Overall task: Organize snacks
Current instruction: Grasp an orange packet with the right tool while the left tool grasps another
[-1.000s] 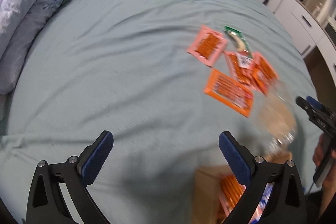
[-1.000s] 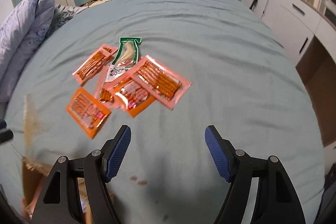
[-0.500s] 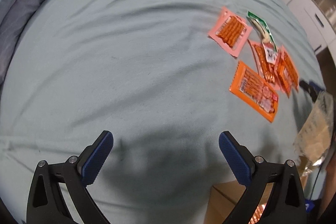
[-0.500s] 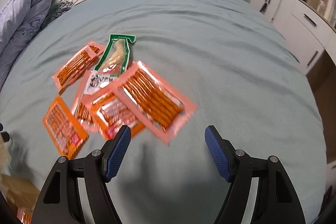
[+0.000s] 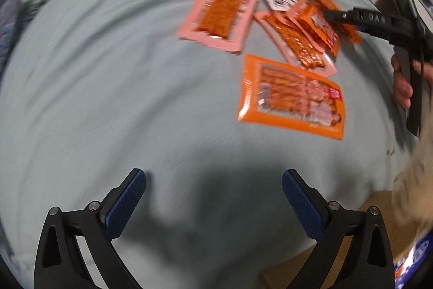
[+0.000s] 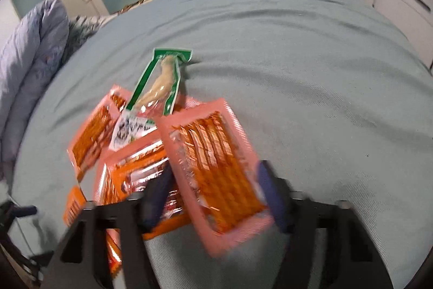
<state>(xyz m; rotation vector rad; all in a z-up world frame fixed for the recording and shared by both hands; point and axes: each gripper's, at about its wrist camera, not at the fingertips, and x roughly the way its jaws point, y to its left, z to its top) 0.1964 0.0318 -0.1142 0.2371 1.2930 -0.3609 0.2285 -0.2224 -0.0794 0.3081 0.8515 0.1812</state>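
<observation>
We find task at early stage. Six snack pkts loose on bed sheet, incl. orange packet, green packet. Cardboard box holds few. Left gripper spread wide, empty. Right gripper fingers apart, straddling pink packet, no grip yet.

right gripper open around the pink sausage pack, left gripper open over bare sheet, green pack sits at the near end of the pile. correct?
One error: the green pack lies at the far end of the pile, as the right wrist view shows. The rest holds: right gripper is open around the pink sausage pack, and left gripper is open over bare sheet.
</observation>
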